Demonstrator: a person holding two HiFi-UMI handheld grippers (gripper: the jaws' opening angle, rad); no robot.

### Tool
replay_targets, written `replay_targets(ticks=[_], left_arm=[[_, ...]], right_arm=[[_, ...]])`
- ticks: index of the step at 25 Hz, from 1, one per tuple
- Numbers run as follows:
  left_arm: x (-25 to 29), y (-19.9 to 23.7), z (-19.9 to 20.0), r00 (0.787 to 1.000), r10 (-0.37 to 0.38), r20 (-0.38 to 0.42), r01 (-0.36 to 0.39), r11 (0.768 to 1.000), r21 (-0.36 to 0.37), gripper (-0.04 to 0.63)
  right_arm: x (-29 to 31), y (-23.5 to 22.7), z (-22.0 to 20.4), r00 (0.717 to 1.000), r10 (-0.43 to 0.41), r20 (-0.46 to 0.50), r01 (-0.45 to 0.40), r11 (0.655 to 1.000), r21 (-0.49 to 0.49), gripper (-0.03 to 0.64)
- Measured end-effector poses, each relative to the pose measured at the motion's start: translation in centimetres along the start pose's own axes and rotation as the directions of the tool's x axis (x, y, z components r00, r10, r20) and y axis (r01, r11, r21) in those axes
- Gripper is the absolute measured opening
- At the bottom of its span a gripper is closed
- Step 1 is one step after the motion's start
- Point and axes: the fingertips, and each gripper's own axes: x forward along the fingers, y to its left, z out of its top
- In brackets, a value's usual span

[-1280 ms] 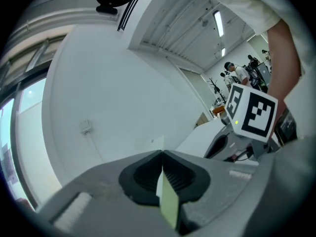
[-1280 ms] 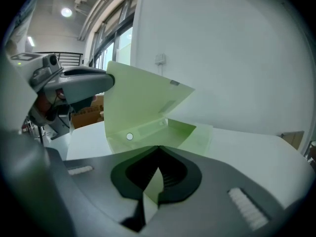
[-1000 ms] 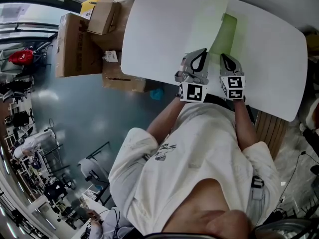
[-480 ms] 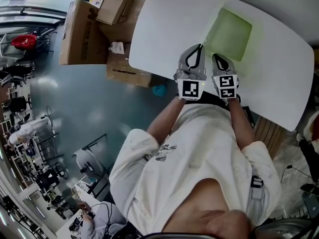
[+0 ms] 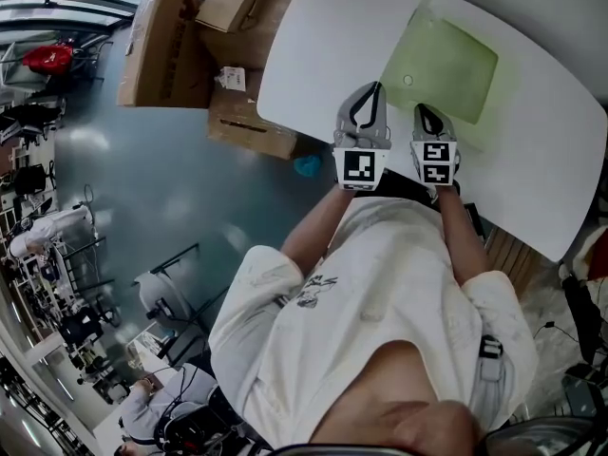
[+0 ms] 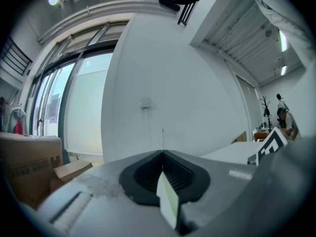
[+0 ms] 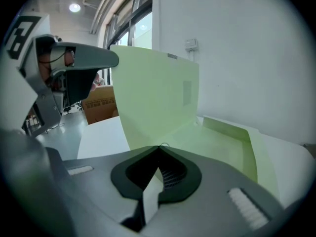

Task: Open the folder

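A pale green folder [image 5: 448, 63] lies on the white table [image 5: 318, 46] with its inside showing. Its cover [image 5: 422, 4] stands nearly upright along the left side, seen almost edge-on from the head. My left gripper [image 5: 378, 89] is shut on the cover's near edge. In the left gripper view that sheet runs as a thin line up from the closed tips [image 6: 162, 152]. My right gripper [image 5: 424, 112] has its jaws together at the near edge of the folder's back sheet [image 7: 219, 142]. I cannot tell whether anything is pinched there. The raised cover [image 7: 154, 95] fills the right gripper view's middle.
Cardboard boxes [image 5: 176, 36] are stacked on the grey floor beside the table's left edge. A white wall stands beyond the table's far side. The table's near edge runs just under both grippers.
The left gripper has carried the cover leftward, from leaning over the folder to nearly upright. The green inside now shows. The right gripper stays at the near edge.
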Motion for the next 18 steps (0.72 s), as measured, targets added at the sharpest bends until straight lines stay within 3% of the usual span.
replay_targets(ticks=[6, 18], left_arm=[[-1.0, 2.4, -1.3, 0.998, 0.059, -0.022, -0.06, 0.998, -0.016, 0.005], [-1.0, 6.4, -3.5, 0.986, 0.161, -0.041, -0.157, 0.983, 0.092, 0.026]], right_arm=[[0.5, 0.3, -1.2, 0.999, -0.016, -0.046, 0.016, 1.0, -0.005, 0.002], [0.6, -0.1, -2.2, 0.997, -0.039, -0.063, 0.038, 0.999, -0.003, 0.002]])
